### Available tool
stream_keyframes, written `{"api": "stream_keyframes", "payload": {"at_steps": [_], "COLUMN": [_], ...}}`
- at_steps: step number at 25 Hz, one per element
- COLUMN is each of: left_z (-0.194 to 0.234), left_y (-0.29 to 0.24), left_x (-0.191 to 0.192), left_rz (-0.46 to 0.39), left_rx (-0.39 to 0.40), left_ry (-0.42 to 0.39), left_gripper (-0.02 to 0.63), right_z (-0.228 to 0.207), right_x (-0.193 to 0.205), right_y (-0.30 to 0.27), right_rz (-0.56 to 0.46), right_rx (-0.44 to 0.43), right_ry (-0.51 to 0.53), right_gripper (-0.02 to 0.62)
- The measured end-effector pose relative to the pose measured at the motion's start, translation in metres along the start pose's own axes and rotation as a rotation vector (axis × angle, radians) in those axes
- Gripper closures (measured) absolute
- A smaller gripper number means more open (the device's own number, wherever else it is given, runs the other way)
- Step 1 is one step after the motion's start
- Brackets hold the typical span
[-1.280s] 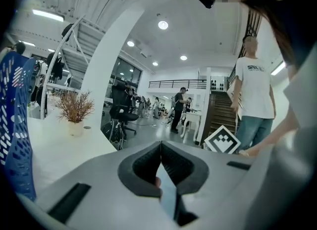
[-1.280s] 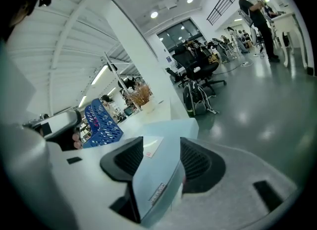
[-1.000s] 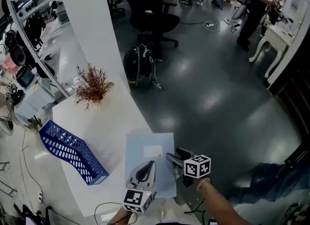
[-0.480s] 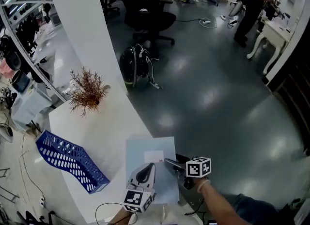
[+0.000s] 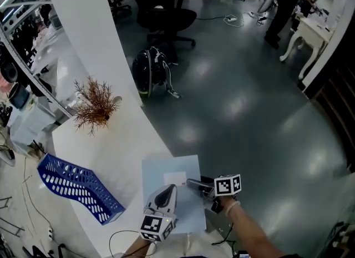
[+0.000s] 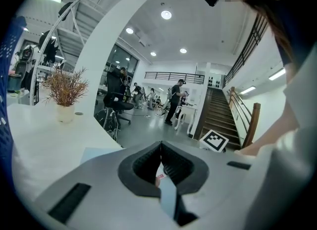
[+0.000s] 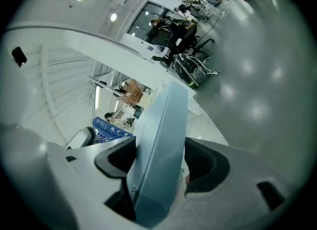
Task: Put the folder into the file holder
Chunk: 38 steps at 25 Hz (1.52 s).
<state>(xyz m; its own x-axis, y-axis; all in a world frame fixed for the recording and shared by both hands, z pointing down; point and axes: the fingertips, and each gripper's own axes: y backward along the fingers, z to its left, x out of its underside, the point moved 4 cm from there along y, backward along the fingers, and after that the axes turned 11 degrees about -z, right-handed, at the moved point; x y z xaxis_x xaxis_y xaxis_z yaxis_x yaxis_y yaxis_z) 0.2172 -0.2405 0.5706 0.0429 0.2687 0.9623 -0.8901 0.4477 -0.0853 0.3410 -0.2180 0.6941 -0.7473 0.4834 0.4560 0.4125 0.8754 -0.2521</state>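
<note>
Thin pale-blue folder point(image 5: 173, 169) pinched in left gripper point(image 5: 170, 188), right gripper point(image 5: 191, 183) just opened wide around it

No readable text — white label point(image 5: 175, 177) on folder point(image 5: 158, 173), just ahead of left gripper point(image 5: 171, 187), print too small.

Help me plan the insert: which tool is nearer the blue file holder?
Left. The left tool holds the folder on the side toward the file holder; the right tool, its jaws just opening with the folder between them, is at its right edge.
</note>
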Motion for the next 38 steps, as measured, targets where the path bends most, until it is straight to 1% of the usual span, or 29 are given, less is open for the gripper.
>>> {"api": "stream_keyframes", "payload": {"at_steps": [4,9,15,25,33,37,38], "left_z": [0.001,0.002,0.001,-0.006,-0.011,-0.015,-0.016], "left_y": [-0.001,0.003,0.01,0.021,0.033,0.04,0.042], "left_x": [0.0,-0.005,-0.008,-0.013,-0.019,-0.023,-0.025], "left_rz": [0.004,0.0,-0.003,-0.017,-0.032,-0.037,-0.04], "left_rx": [0.001,-0.003,-0.011,-0.022,-0.045,-0.062,-0.065], "left_ry": [0.001,-0.004,-0.011,-0.025,-0.042,-0.05,-0.052], "left_gripper": [0.6,0.6,0.6,0.6,0.6,0.6,0.6], "right_z": [-0.001,0.001,0.008,0.024,0.036,0.044,0.046], "right_x": [0.001,0.001,-0.007,-0.017,-0.027,-0.034,-0.036], "right_y": [0.003,0.009,0.019,0.03,0.044,0.052,0.054], "right_rz": [0.005,-0.008,-0.045,-0.098,-0.187,-0.232,-0.241], "right_rx": [-0.006,0.004,0.004,-0.021,-0.032,-0.022,-0.028], "right_ry": [-0.019,-0.043,-0.065,-0.118,-0.147,-0.172,-0.165], "right_gripper": [0.318,0.341,0.361,0.402,0.417,0.426,0.428]}}
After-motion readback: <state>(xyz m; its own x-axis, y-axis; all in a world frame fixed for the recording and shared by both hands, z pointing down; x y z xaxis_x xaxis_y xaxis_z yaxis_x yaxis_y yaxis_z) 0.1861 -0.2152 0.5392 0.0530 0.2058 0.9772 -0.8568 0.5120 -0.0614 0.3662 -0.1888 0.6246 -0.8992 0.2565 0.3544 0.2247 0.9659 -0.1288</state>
